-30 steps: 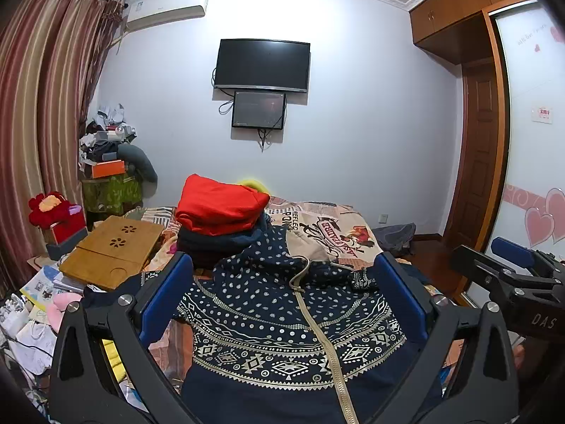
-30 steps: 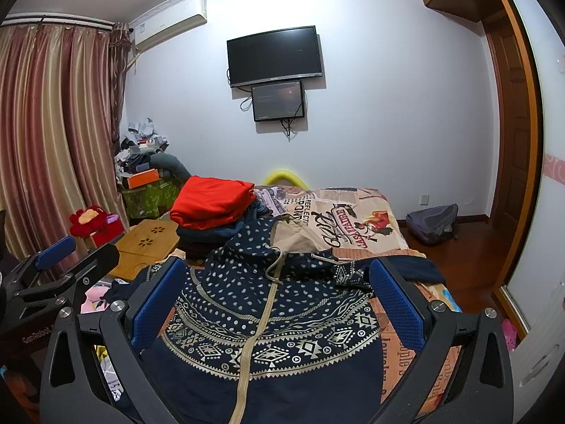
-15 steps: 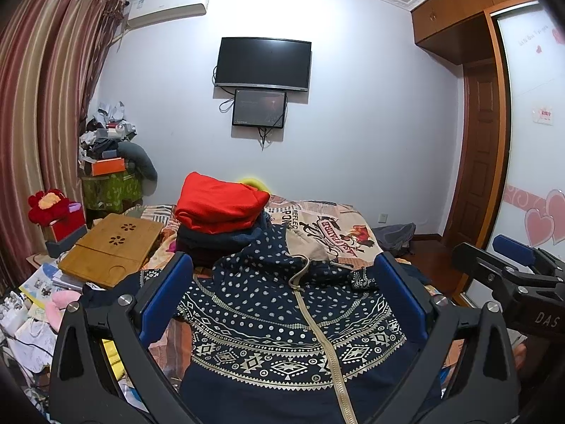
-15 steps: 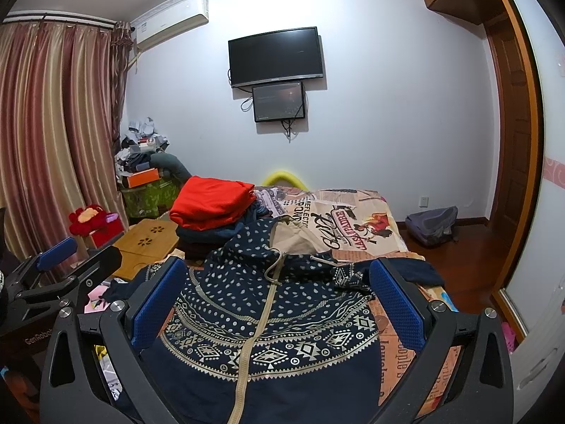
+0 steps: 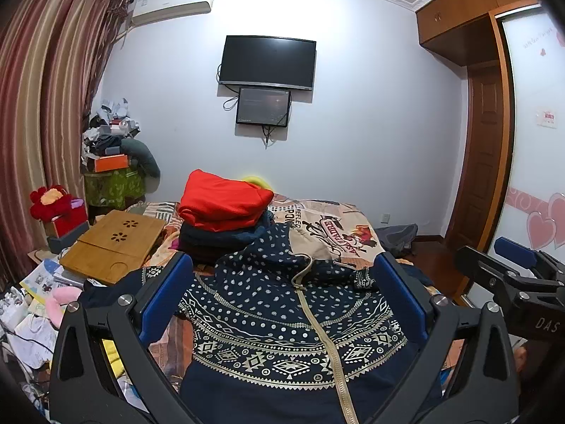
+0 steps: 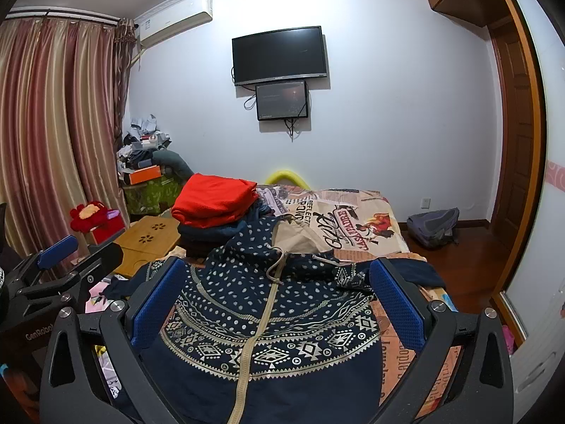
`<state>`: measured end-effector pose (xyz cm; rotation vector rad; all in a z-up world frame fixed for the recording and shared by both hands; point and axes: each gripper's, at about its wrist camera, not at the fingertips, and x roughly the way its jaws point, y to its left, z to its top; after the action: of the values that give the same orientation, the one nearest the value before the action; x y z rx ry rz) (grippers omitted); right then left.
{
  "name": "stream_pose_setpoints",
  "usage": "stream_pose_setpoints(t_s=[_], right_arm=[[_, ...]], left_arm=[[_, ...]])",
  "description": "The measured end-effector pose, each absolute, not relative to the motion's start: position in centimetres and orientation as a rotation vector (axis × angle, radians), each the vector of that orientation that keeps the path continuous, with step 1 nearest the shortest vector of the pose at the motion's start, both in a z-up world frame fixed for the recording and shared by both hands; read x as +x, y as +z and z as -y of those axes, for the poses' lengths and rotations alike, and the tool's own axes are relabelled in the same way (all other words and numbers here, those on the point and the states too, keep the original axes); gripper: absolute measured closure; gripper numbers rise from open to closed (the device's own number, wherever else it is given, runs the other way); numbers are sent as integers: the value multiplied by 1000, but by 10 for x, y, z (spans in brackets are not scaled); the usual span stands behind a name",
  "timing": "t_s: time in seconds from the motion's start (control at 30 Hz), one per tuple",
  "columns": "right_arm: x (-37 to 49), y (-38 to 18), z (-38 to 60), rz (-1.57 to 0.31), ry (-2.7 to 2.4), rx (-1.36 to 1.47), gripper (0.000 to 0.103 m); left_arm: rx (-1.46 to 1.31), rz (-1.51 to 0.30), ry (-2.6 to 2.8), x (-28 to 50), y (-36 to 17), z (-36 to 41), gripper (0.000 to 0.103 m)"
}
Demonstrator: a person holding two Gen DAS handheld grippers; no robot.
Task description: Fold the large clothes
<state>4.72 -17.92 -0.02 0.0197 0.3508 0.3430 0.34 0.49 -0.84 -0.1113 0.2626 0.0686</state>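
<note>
1. Here, your left gripper (image 5: pixel 282 286) hangs above the bed (image 5: pixel 339 226) with its blue pads (image 5: pixel 166 296) spread wide and nothing between them.
2. Your right gripper (image 6: pixel 275 289) hangs the same way, jaws wide apart and empty, beside the left.
3. The hoodie (image 5: pixel 282 304), navy with pale dots and geometric bands, lies face up on the bed, filling the lower middle of both views.
4. Its tan zipper (image 5: pixel 325 339) is closed and runs from 6 o'clock up to the hood (image 5: pixel 279 247), which points to 12 o'clock.
5. One sleeve (image 6: pixel 409 272) lies out toward 3 o'clock, at the bed's edge in the right wrist view.
6. A stack (image 5: pixel 222 222) of folded clothes, red on top of dark pieces, sits just beyond the hood at 11 o'clock.
7. A wooden tray (image 5: pixel 113 243) rests at 9 o'clock, near the stack.
8. In the left wrist view your right gripper shows at 3 o'clock; in the right wrist view the left shows at 9 o'clock.
9. A TV (image 5: pixel 266 62) hangs on the far wall at 12 o'clock, curtains (image 5: pixel 39 106) at 10 o'clock, a door (image 5: pixel 483 155) at 2 o'clock.
</note>
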Motion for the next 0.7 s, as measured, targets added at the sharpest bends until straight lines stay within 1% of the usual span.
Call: stream_pose_setpoints(t_s=[0.7], right_arm=[[49,-4,183,-364,336,36,0]], left_arm=[[-108,-278,77,6,-11,-5,0]])
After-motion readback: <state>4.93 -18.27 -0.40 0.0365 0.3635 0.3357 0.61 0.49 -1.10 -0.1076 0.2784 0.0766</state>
